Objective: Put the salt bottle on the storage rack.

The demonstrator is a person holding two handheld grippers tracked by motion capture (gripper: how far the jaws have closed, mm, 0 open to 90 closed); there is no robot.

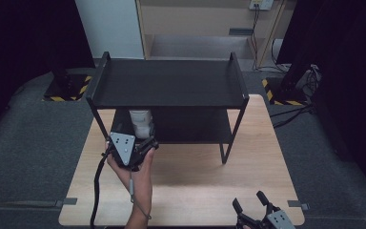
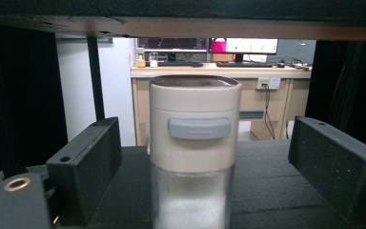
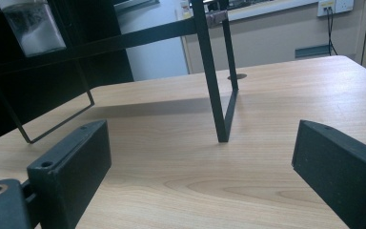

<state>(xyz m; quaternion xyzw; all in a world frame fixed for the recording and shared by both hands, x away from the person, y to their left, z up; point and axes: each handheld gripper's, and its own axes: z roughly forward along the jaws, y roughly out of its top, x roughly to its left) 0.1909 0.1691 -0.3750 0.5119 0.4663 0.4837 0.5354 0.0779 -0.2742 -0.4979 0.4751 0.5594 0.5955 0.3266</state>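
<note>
Both tongs stand wide open: the right gripper [image 1: 252,202] rests idle over the near edge of the wooden table [image 1: 190,186], holding nothing. Farther in, the left gripper [image 1: 140,140] has its jaws on either side of a cream-lidded jar [image 2: 193,152], apparently not touching it. That jar stands upright on the lower level of the black shelf [image 1: 167,83], at its left end, so the work seems either just finished or not yet begun; I cannot tell which.
</note>
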